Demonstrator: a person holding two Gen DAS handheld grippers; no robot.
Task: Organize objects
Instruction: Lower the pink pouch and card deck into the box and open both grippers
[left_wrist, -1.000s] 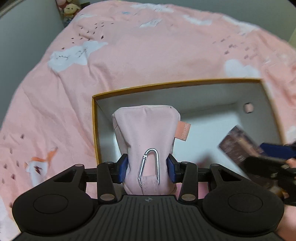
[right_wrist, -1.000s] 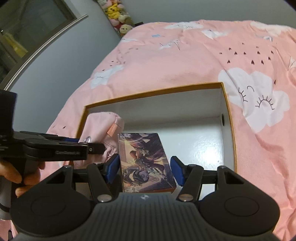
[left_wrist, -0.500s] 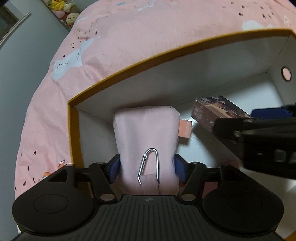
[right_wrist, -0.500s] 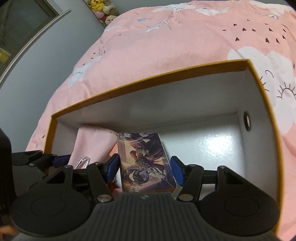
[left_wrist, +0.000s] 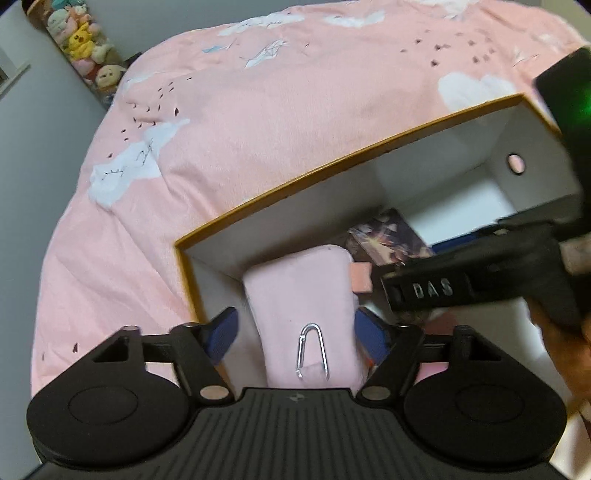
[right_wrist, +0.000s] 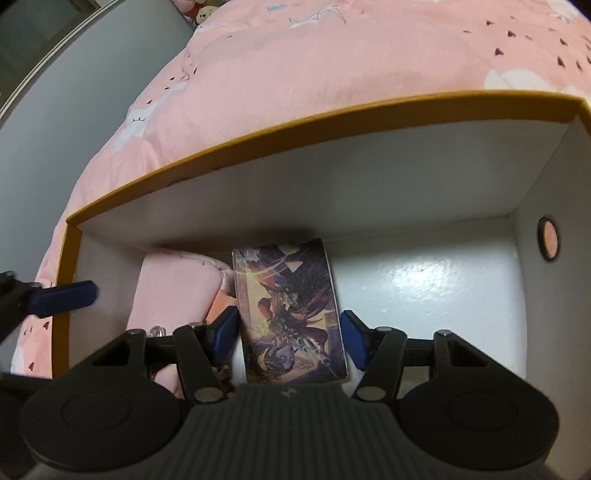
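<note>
A pink fabric pouch (left_wrist: 303, 288) with a silver carabiner (left_wrist: 312, 350) lies in the left end of the white carton (left_wrist: 424, 162) with an orange rim. My left gripper (left_wrist: 295, 325) straddles the pouch. Its jaws are closing, but the blue pads stand clear of the fabric. One of its fingers (right_wrist: 62, 295) shows in the right wrist view, over the carton's left wall. My right gripper (right_wrist: 288, 328) is shut on an illustrated card box (right_wrist: 291, 306). It holds the box low inside the carton (right_wrist: 332, 192), right beside the pouch (right_wrist: 177, 284). The card box (left_wrist: 388, 236) also shows in the left wrist view.
The carton sits on a pink bedspread (left_wrist: 258, 110) printed with white clouds. Plush toys (left_wrist: 85, 44) stand by the grey wall at the far left. The carton's right wall has a round hole (right_wrist: 548, 238). Bare white floor (right_wrist: 424, 288) lies right of the card box.
My left jaws, which gripped the pouch a second ago, have spread off it, and the pouch now rests in the carton. My right gripper sank into the carton with the card box.
</note>
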